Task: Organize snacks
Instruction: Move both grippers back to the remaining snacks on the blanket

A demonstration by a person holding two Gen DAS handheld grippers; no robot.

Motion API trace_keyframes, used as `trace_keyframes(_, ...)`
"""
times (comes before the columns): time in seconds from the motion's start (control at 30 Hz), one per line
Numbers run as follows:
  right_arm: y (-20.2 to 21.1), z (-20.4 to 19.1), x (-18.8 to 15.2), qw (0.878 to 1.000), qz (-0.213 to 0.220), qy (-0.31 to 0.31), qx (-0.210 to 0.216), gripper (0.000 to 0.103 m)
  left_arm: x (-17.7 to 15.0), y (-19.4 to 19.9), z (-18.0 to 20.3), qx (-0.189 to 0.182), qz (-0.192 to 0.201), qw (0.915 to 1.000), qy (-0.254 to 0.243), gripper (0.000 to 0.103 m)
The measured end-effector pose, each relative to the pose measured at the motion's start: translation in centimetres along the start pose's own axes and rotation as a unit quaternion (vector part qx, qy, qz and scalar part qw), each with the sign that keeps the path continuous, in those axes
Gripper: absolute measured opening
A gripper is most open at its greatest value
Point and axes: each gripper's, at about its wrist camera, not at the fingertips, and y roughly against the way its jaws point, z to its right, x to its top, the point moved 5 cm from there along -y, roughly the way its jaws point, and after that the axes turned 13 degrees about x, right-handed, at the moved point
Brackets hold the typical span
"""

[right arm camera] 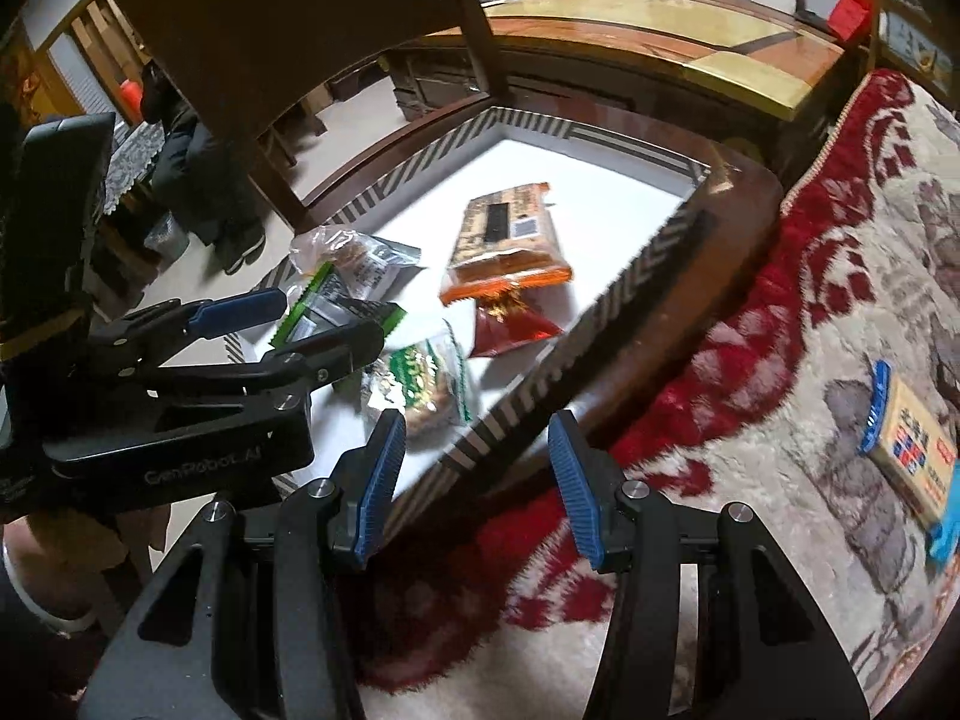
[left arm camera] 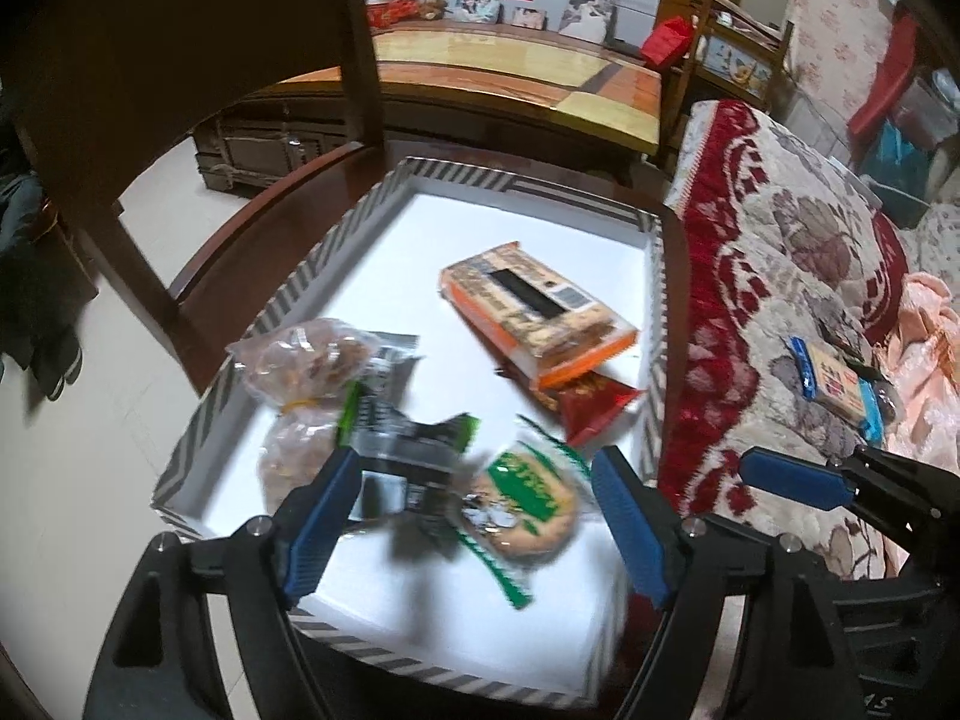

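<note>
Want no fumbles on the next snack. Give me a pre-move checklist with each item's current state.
1. Left gripper open: ok.
2. Left gripper free of the black-and-green packet: cannot tell, blurred.
3. Right gripper open and empty: ok.
4. Blue-edged snack packet on the floral blanket unobstructed: ok.
5. Bare floor left in the striped box: ok.
6. Right gripper lined up with that packet: not ok; packet lies far right.

Striped tray (left arm camera: pixel 288 294) on wooden chair (left arm camera: pixel 252 228); snacks inside.
</note>
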Motion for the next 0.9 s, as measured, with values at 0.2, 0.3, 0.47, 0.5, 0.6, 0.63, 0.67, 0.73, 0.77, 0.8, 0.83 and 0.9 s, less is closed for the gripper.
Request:
trace_keyframes(0.2,1.7,1.7,-1.3,1.0,0.009,-0.018,-0.015,0.049,-0.3,0.7,2.8,-0.017,0.001,0.9995,-0.025,0.081)
trace_keyframes(0.3,2.8,2.9,-2.1,0.999,0.015,-0.033,-0.021,0.049,-0.4,0.9,4.3,-0.028,0.0,0.999,-0.036,0.081)
trace_keyframes(0.47,4.6,5.0,-3.7,0.998,0.024,-0.055,-0.036,0.049,-0.8,1.2,7.4,-0.048,-0.005,0.9969,-0.062,0.081)
trace_keyframes(0.5,5.0,5.6,-4.1,0.997,0.025,-0.061,-0.038,0.049,-0.8,1.2,8.1,-0.054,-0.007,0.9963,-0.067,0.081)
trace_keyframes(0.6,6.3,7.4,-5.7,0.995,0.027,-0.081,-0.052,0.049,-1.1,1.3,10.2,-0.069,-0.013,0.994,-0.083,0.081)
trace_keyframes(0.63,6.9,8.3,-6.4,0.994,0.03,-0.093,-0.057,0.049,-1.3,1.3,10.9,-0.072,-0.015,0.9933,-0.089,0.081)
trace_keyframes(0.67,7.2,8.8,-6.7,0.993,0.032,-0.1,-0.058,0.049,-1.4,1.3,11.5,-0.075,-0.017,0.9926,-0.094,0.081)
trace_keyframes(0.73,8.5,10.6,-8.2,0.989,0.04,-0.123,-0.066,0.049,-1.6,1.4,12.9,-0.083,-0.02,0.991,-0.103,0.081)
trace_keyframes(0.77,8.8,11.0,-8.6,0.988,0.042,-0.13,-0.07,0.049,-1.6,1.3,13.5,-0.087,-0.022,0.9901,-0.108,0.081)
trace_keyframes(0.8,9.3,11.8,-9.3,0.986,0.044,-0.14,-0.074,0.049,-1.6,1.3,14.2,-0.09,-0.024,0.9892,-0.113,0.081)
trace_keyframes(0.83,10.0,12.7,-10.0,0.984,0.047,-0.152,-0.08,0.049,-1.5,1.3,14.8,-0.092,-0.025,0.9885,-0.118,0.081)
trace_keyframes(0.9,11.0,14.1,-11.0,0.98,0.054,-0.17,-0.088,0.049,-1.3,1.3,16.2,-0.098,-0.025,0.9864,-0.13,0.081)
